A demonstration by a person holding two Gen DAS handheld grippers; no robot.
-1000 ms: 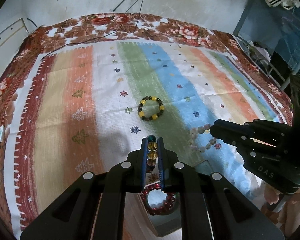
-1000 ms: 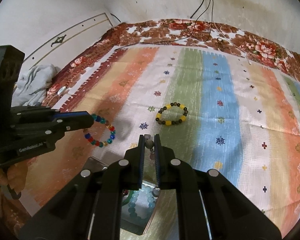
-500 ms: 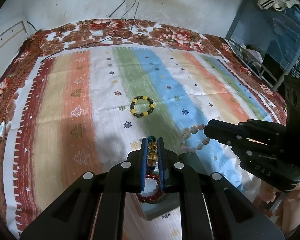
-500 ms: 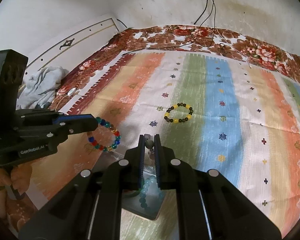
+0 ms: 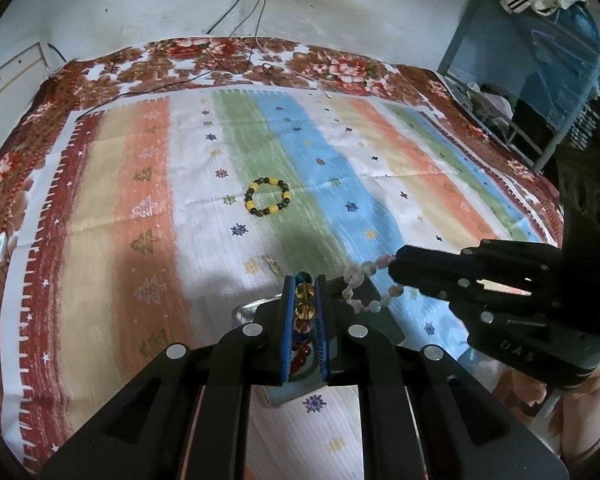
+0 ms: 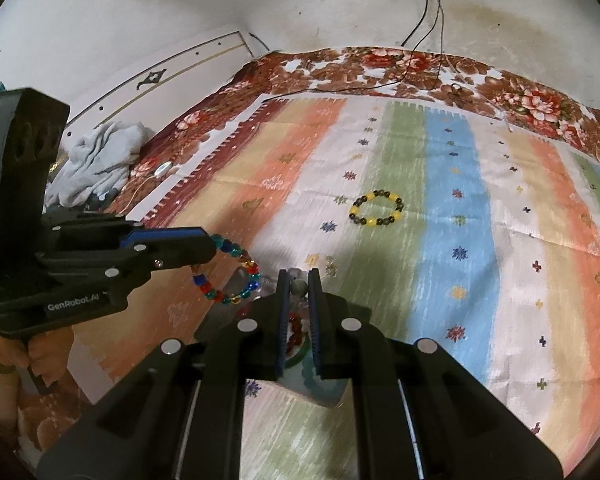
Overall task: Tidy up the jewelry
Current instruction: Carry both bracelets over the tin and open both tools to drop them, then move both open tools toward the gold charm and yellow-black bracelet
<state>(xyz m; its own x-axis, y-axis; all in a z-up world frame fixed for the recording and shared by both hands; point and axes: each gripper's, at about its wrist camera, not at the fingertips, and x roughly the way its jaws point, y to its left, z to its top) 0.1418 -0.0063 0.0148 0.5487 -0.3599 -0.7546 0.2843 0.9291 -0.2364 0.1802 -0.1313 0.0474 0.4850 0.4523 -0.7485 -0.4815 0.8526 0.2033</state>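
My left gripper (image 5: 304,280) is shut on a multicoloured bead bracelet (image 5: 305,298), which hangs from it in the right wrist view (image 6: 236,276). My right gripper (image 6: 299,276) is shut on a pale pink bead bracelet (image 5: 366,288), one grey bead showing between its fingers (image 6: 299,286). Both hang over a shiny tray (image 5: 248,312) that holds a red bead bracelet (image 5: 300,356) and a teal one (image 6: 312,376). A yellow and dark bead bracelet (image 5: 267,201) lies on the striped cloth farther off, also in the right wrist view (image 6: 376,208).
The striped cloth (image 5: 140,240) lies on a floral blanket (image 5: 220,64) against a white wall. Cables (image 5: 244,20) run down from a wall socket. A grey rag (image 6: 100,160) lies at the left, a blue rack (image 5: 540,60) at the right.
Both grippers have pulled back and up with their bracelets. The yellow and dark bracelet now sits farther away, and the tray has slid under the fingers.
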